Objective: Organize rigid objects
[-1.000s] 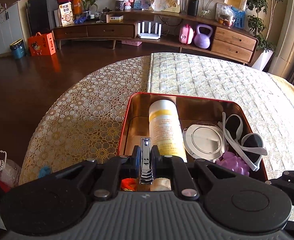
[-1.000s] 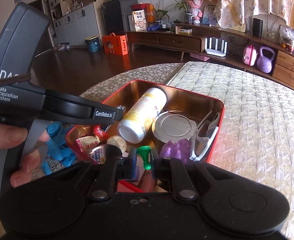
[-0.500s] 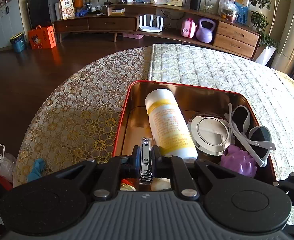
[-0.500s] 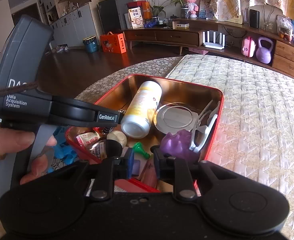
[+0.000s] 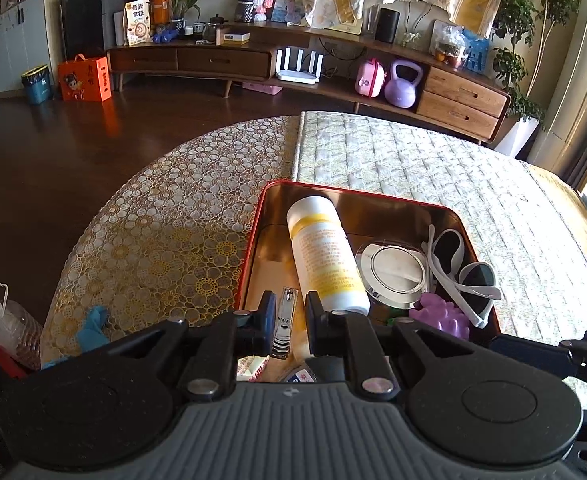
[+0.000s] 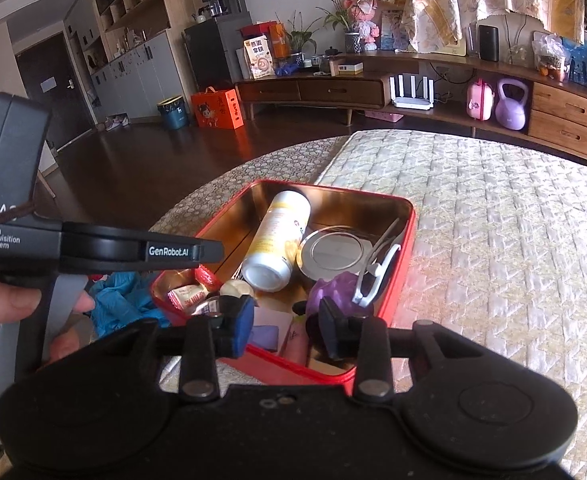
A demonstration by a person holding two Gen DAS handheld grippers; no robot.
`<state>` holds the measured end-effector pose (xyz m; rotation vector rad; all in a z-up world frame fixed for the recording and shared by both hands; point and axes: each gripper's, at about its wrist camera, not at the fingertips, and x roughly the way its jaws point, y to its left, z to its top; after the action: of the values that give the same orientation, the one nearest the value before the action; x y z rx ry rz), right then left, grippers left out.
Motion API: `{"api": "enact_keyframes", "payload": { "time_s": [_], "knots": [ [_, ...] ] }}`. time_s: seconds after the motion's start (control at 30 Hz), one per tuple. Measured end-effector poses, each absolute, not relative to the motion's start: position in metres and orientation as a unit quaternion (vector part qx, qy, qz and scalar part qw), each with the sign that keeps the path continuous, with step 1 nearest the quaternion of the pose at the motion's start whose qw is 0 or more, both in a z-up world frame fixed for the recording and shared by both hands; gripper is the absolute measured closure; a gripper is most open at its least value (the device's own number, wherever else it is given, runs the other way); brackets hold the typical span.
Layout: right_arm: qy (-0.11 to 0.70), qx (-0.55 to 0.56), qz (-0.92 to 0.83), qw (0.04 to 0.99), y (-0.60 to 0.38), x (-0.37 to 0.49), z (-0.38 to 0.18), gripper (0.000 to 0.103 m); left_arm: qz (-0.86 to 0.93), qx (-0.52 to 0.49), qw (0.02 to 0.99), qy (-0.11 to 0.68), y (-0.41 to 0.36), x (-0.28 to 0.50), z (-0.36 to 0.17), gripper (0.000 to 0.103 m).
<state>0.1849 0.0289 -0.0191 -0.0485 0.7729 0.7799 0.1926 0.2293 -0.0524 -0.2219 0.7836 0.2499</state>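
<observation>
Red metal tin with gold inside (image 5: 253,240) sits just ahead of my fingers, nearly packed: white-and-yellow plastic bottle (image 5: 325,252), round silver compact mirror (image 5: 393,268), white-framed sunglasses (image 5: 465,280), purple grape-shaped toy (image 5: 441,316). My left gripper (image 5: 287,320) jaws opening, small steel nail clipper (image 5: 283,320) between them, apparently dropping in. Right gripper (image 6: 285,326) jaws opening, empty. Little looks left.

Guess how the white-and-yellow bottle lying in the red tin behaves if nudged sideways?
The bottle is a smooth cylinder on its side, so it likely rolls. The round mirror beside it probably stops it. Smooth plastic may slip in the fingers.
</observation>
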Motion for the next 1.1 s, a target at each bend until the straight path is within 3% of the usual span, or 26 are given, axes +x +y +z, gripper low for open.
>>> {"api": "enact_keyframes", "payload": {
  "time_s": [0.17, 0.33, 0.97, 1.1],
  "knots": [
    [0.357, -0.021, 0.365, 0.860, 0.021, 0.177, -0.007, 0.063, 0.115, -0.105, 0.917, 0.368, 0.222, 0.178, -0.040, 0.070],
    [0.349, -0.011, 0.367, 0.862, 0.010, 0.167, 0.003, 0.054, 0.116, -0.097, 0.927, 0.343, 0.214, 0.160, -0.026, 0.031],
    [0.306, 0.017, 0.370, 0.877, -0.039, 0.134, 0.022, 0.003, 0.106, -0.086, 0.937, 0.322, 0.186, 0.106, -0.004, 0.019],
    [0.302, 0.025, 0.373, 0.877, -0.050, 0.126, 0.023, 0.000, 0.109, -0.071, 0.940, 0.316, 0.176, 0.095, 0.000, 0.019]
  ]
}}
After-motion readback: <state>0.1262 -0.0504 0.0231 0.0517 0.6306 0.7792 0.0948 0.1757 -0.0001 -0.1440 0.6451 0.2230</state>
